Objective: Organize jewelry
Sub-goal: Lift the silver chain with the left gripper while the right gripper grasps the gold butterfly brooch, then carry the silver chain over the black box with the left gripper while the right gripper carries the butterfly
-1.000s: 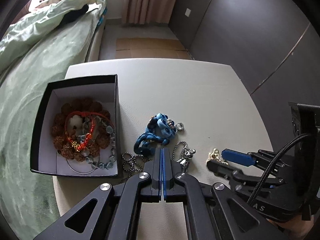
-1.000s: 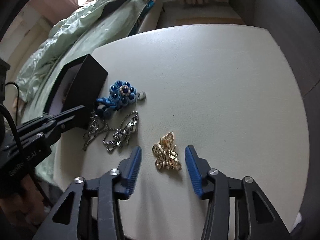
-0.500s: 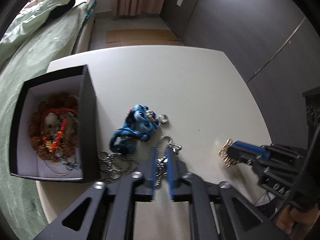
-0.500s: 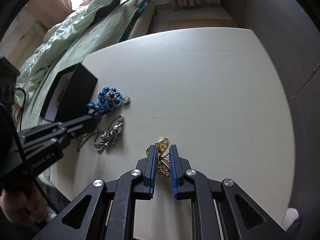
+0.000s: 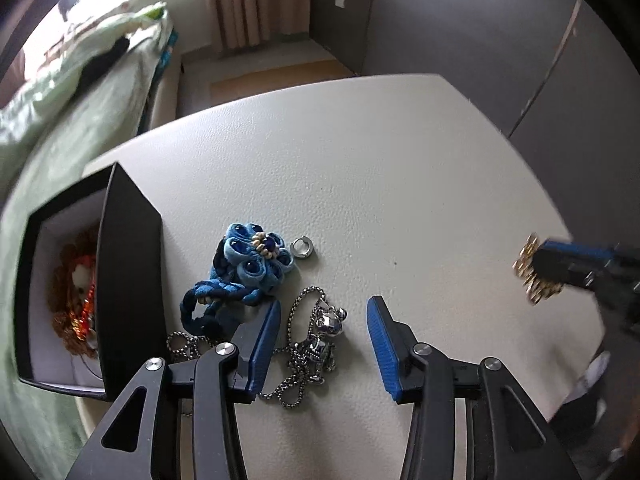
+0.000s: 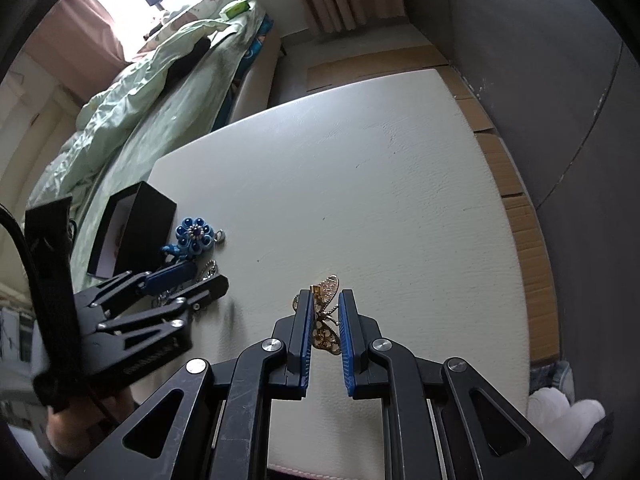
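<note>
Item: gold butterfly brooch [image 6: 325, 322]. The right gripper [image 6: 323, 332] is grasping it between its blue fingers [image 6: 305, 332], lifted off the counter [image 6: 360, 168] and well to the right of the black box [image 5: 128, 280].

Item: silver bear pendant on chain [image 5: 320, 340]. It is lying on the counter just right of the black box, and the left gripper [image 5: 322, 344] is hovering over it with fingers spread wide, one on each side, gripping nothing.

Item: blue fabric flower piece [image 5: 248, 268]. It is resting on the counter beside the black box's right wall, beyond the pendant. A small silver ring [image 5: 302, 248] is sitting just right of it.

Item: black box, open, already holding brown beads and a red strand [image 5: 78, 300].

Step in hand, by judgement: the brooch is being carried toward the black box while the left gripper is lining up on the pendant. The next move is calling for the left fingers to close around the bear's body rather than the loose chain, which could slip or trail.
</note>
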